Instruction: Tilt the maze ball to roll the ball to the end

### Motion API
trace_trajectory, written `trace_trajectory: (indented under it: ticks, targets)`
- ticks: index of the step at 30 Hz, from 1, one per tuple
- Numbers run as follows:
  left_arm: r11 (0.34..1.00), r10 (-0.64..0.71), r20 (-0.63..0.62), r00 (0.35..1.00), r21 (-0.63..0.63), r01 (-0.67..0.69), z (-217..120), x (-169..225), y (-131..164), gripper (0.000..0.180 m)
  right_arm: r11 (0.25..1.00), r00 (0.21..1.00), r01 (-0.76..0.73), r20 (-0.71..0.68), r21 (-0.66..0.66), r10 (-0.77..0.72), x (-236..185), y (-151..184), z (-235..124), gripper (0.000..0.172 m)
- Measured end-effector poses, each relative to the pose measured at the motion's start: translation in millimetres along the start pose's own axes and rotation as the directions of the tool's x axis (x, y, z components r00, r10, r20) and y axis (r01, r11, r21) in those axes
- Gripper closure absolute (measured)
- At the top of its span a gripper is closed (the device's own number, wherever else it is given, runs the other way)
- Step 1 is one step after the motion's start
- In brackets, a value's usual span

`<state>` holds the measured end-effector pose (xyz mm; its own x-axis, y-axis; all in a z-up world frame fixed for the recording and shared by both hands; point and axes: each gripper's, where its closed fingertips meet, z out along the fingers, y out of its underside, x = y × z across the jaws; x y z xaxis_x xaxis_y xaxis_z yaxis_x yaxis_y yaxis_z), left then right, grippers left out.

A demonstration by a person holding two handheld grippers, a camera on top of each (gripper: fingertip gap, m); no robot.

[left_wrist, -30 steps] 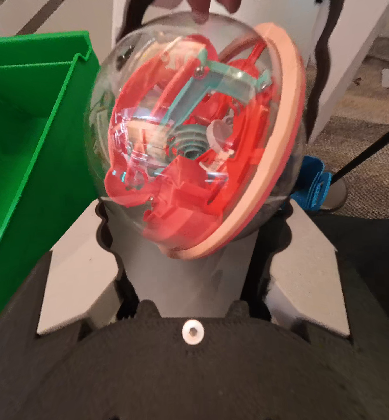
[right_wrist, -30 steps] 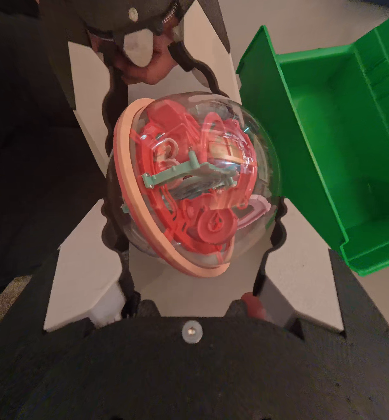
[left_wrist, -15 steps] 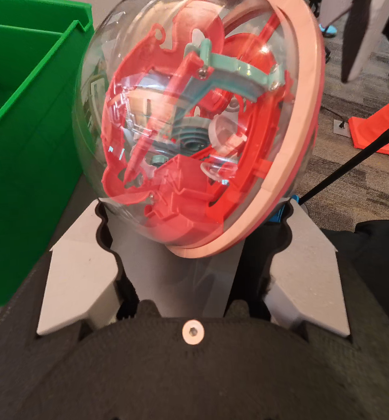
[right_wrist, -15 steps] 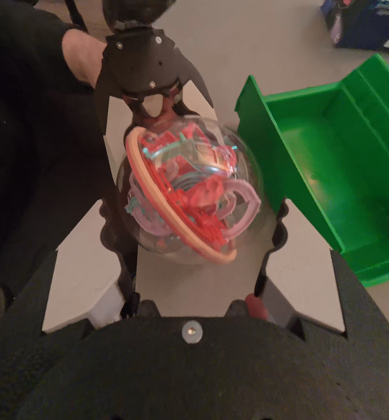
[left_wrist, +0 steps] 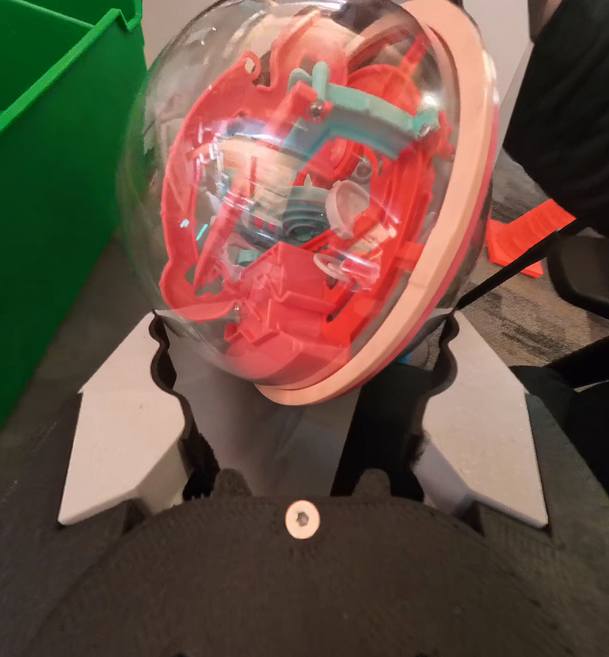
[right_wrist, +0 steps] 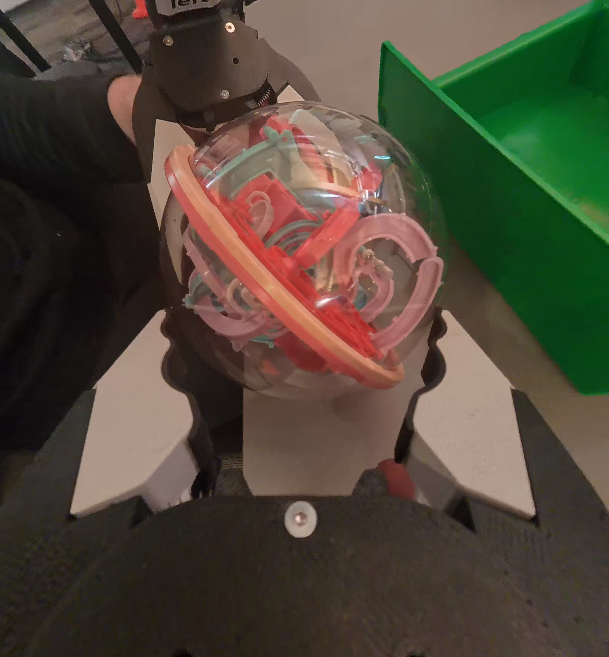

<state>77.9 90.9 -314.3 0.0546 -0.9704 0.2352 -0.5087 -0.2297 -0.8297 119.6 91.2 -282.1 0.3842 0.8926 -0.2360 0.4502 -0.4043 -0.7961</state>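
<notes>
My left gripper (left_wrist: 303, 320) and right gripper (right_wrist: 299, 320) both clamp the maze ball (right_wrist: 295, 249) between them, lifted beside the green bin (right_wrist: 527, 177), its ring slanted. I judge tilting is mid-way; I can't spot the small ball, so next needs slow, small tilts.

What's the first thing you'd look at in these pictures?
The big clear maze ball, stuffed with red, pink and teal tracks and ringed by a peach band, fills the middle of both views. The left gripper and the right gripper hold it from opposite sides, each with its fingertips against the shell. Next you'd notice the bright green bin close beside the ball.
</notes>
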Motion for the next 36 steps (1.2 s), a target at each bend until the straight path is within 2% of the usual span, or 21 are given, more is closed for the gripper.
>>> trace_trajectory:
  ticks: [11, 17, 24, 30, 36]
  targets:
    - [0.99, -0.136, -0.095, 0.986, -0.042, 0.133, 1, 15, -2, 0.036, 0.99, 0.987, -0.144, 0.069, 0.0, 0.143, -7, 0, -7, 0.035]
    - [0.966, -0.24, -0.176, 0.955, -0.136, 0.218, 1, 28, 4, 0.039, 0.969, 0.961, -0.245, 0.131, -0.008, 0.244, -12, -1, -11, 0.035]
    - [0.946, -0.311, -0.232, 0.922, -0.166, 0.277, 2, 33, 2, 0.04, 0.941, 0.924, -0.336, 0.173, -0.052, 0.339, -12, 2, -13, 0.035]
    - [0.97, -0.237, -0.159, 0.958, -0.09, 0.225, 6, 23, -3, 0.035, 0.893, 0.862, -0.446, 0.239, -0.062, 0.447, -9, 7, -12, 0.035]
    - [0.966, -0.259, -0.17, 0.951, -0.053, 0.254, 5, 18, -7, 0.036, 0.848, 0.81, -0.529, 0.296, 0.001, 0.505, -4, 7, -10, 0.035]
